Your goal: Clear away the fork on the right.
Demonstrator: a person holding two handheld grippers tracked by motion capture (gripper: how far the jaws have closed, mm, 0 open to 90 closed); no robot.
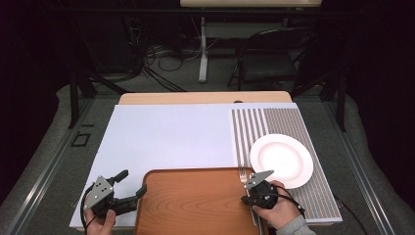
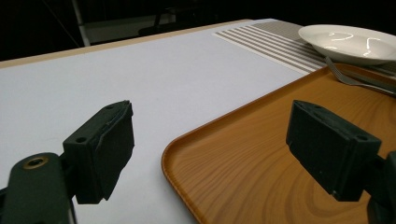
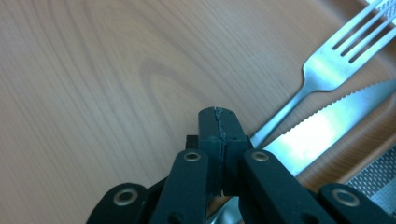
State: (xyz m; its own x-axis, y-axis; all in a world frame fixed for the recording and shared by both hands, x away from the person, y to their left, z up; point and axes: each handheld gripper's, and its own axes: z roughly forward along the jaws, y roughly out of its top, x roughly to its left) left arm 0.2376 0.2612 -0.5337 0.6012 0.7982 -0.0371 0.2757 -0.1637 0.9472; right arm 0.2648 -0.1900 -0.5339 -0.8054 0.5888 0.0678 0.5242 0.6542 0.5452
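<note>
A wooden tray [image 1: 195,205] lies at the table's near edge. A metal fork [image 3: 322,70] and a serrated knife [image 3: 327,121] lie side by side at its right edge, and the fork [image 1: 242,174] points toward a white plate [image 1: 281,160]. My right gripper [image 3: 218,116] is shut just above the fork's handle, which passes under the jaws; no object shows between the pads. In the high view the right gripper [image 1: 245,197] sits over the tray's right edge. My left gripper [image 1: 132,182] is open at the tray's left corner [image 2: 173,154], one jaw on either side of the rim.
The plate [image 2: 350,42] rests on a striped grey placemat [image 1: 293,122] at the right. A white mat [image 1: 166,137] covers the rest of the tabletop. A chair [image 1: 266,58] and cables stand on the floor beyond the far edge.
</note>
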